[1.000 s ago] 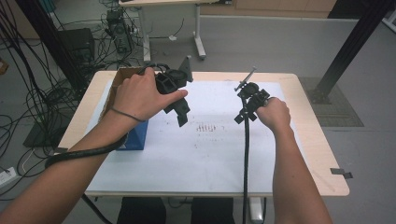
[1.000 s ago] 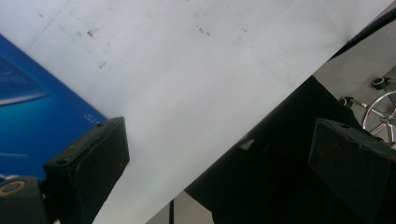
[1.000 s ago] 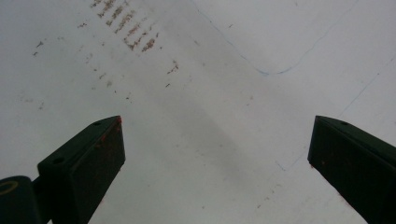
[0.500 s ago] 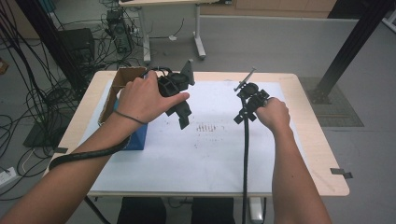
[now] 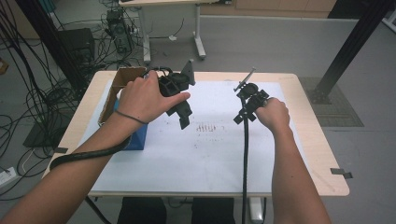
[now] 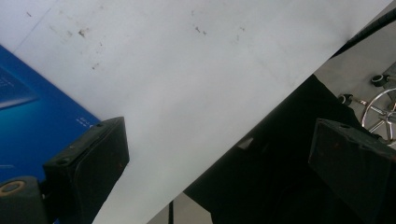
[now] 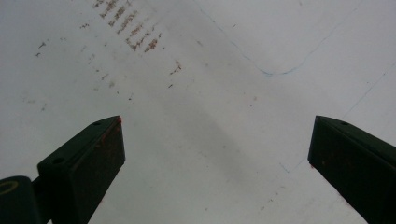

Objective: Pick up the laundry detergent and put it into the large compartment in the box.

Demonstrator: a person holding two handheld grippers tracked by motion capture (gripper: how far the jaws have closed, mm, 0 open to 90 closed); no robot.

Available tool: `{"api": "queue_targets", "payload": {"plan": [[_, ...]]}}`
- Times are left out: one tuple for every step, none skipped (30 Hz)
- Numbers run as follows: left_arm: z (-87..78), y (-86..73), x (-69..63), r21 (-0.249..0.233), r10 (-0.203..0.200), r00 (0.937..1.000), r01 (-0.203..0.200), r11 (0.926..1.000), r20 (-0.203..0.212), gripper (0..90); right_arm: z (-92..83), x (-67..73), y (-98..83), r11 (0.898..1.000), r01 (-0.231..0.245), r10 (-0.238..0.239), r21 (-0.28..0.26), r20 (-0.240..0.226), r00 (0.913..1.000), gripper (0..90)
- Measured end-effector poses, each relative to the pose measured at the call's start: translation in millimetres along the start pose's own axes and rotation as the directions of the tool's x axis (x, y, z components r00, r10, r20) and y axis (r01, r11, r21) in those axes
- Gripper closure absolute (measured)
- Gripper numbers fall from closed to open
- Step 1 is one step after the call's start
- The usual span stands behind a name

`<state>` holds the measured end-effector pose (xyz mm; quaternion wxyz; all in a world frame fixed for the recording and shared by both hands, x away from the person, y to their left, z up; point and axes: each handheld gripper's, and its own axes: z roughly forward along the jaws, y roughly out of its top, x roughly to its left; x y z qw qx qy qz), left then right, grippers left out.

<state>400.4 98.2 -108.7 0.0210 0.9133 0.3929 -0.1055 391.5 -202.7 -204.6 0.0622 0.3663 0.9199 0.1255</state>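
Note:
My left gripper hangs above the white sheet left of centre, held by the person's left hand, jaws pointing down. In the left gripper view the left gripper stands open with nothing between its jaws, over the sheet and beside a blue box. My right gripper hovers right of centre in the person's right hand. The right gripper view has the right gripper open above bare sheet with brown marks.
The blue box lies on the sheet's left side, below the left wrist. An open cardboard box stands at the table's back left corner. Small marks dot the sheet's middle. A chair base lies beyond the table's near edge.
The left hand and its gripper have drifted slightly right and toward the sheet's middle, uncovering more of the cardboard box. The right gripper has stayed put.

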Motion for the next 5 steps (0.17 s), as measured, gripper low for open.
{"api": "queue_targets", "payload": {"plan": [[-0.4,-0.2,-0.1,-0.003,0.001,1.0,-0.001,1.0,-0.001,5.3,-0.1,0.1,0.1,1.0,-0.002,0.002,0.001,0.0,1.0,3.8],[-0.4,-0.2,-0.1,-0.003,0.001,1.0,-0.001,1.0,-0.001,5.3,-0.1,0.1,0.1,1.0,-0.002,0.002,0.001,0.0,1.0,3.8],[-0.5,-0.6,0.0,-0.005,0.0,1.0,0.0,1.0,0.0,5.3,-0.2,-0.1,-0.5,1.0,-0.002,0.002,-0.001,-0.001,1.0,3.8],[-0.5,-0.2,0.0,-0.003,0.001,1.0,-0.001,1.0,0.0,5.3,-0.2,-0.1,-0.5,1.0,-0.002,0.002,-0.001,-0.001,1.0,3.8],[-0.4,-0.3,-0.2,-0.005,0.0,1.0,0.0,1.0,0.0,5.3,-0.2,-0.4,-0.7,1.0,-0.001,0.001,-0.001,-0.001,1.0,3.8]]}}
